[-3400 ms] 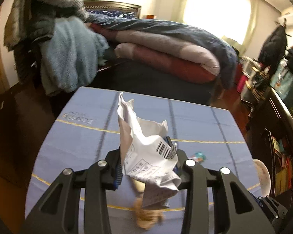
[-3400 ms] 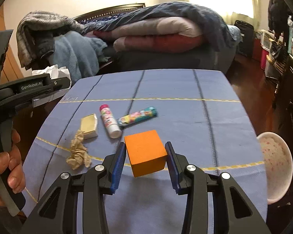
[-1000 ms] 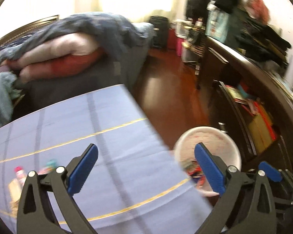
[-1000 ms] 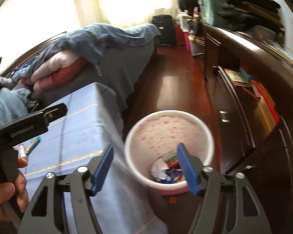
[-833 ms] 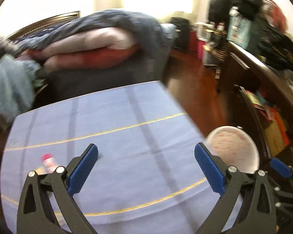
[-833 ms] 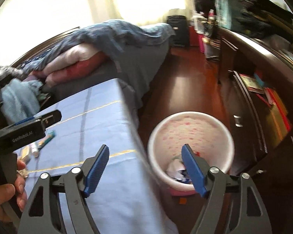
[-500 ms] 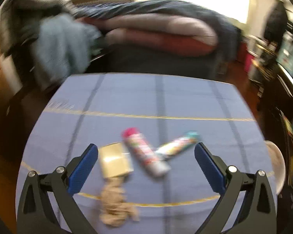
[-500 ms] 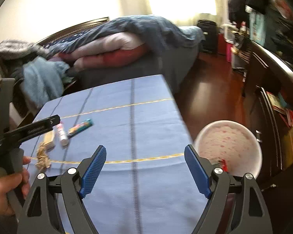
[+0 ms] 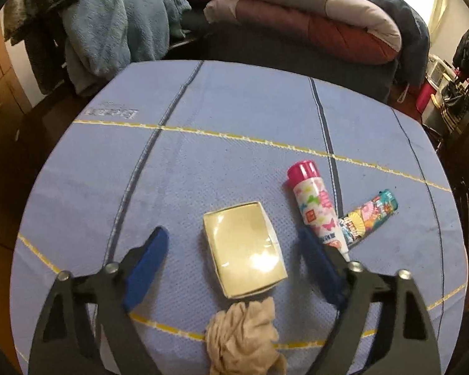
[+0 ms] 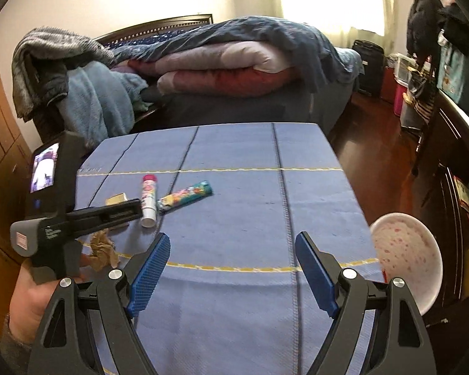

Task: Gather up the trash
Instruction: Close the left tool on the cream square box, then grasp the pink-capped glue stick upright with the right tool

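Note:
My left gripper (image 9: 233, 247) is open and empty, its jaws on either side of a small cream box (image 9: 244, 248) lying on the blue tablecloth (image 9: 203, 156). A crumpled tan tissue (image 9: 244, 340) lies just in front of the box. A pink-capped white tube (image 9: 315, 206) and a colourful teal-ended tube (image 9: 370, 215) lie to the right. My right gripper (image 10: 233, 268) is open and empty above the cloth's near right part. The same tubes (image 10: 184, 198) show in the right wrist view, with the left gripper's body (image 10: 78, 218) over the box.
A white, pink-speckled trash bin (image 10: 406, 253) stands on the floor beside the table's right edge. A bed with folded quilts (image 10: 234, 62) and a pile of clothes (image 9: 109, 22) lie behind the table. Dark cabinets (image 10: 453, 156) line the right wall.
Both grippers dropped their items in the bin and swung back left to the table. My left gripper has come down close over the cream box. Both stay open.

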`<state>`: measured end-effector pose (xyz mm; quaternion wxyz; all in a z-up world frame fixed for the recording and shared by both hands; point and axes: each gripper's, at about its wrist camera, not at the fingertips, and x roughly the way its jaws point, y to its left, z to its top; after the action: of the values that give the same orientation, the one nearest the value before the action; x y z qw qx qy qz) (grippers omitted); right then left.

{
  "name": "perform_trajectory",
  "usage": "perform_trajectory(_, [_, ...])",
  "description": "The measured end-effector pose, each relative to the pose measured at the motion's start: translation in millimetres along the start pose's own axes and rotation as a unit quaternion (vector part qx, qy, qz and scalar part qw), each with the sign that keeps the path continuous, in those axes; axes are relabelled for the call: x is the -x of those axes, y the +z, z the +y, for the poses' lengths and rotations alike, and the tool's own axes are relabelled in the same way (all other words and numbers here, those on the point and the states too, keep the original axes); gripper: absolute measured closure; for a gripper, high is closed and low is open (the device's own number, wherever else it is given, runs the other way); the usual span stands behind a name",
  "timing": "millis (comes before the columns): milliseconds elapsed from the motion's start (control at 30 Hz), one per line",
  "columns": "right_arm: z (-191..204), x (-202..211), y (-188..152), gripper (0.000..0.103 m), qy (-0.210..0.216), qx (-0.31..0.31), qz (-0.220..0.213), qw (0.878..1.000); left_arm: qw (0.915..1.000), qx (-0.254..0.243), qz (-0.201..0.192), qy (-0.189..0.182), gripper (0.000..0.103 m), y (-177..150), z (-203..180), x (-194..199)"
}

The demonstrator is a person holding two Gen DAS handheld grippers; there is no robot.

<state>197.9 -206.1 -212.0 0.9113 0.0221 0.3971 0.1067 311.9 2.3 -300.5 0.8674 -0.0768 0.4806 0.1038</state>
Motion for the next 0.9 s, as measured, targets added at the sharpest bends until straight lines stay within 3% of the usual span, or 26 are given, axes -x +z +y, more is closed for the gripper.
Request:
perform_trajectory(167, [24.5,-18.1,6.2,0.021,0.008,0.022,0.011,1.0,0.9998,-0.009,-0.017,-0.007,0.056,1.6,5.6,1.7])
perform_trajectory(300, [44.6,-32.1,11.1,0.021,0.022,0.034,0.015,0.999,0.9992,0.007,-0.019,-0.036,0.056,3.6,24.0,4.6])
perform_trajectory(567, [92.8,-66.0,23.9,0.023,0.043,0.073,0.025,0.996,0.9965,0.053,-0.059,-0.026,0.056,12.3,78.3,27.4])
perform_trajectory(633, [104.6,-76.6,27.0,0.033,0.044,0.085,0.029,0.995,0.9957,0.06,-0.067,-0.021,0.056,13.1,90.1,32.8])
perform_trajectory(900, [135.9,-122.5,32.4,0.045,0.032,0.111,0.061,0.991,0.9946,0.076,-0.07,-0.017,0.055,16.0,119.3,32.1])
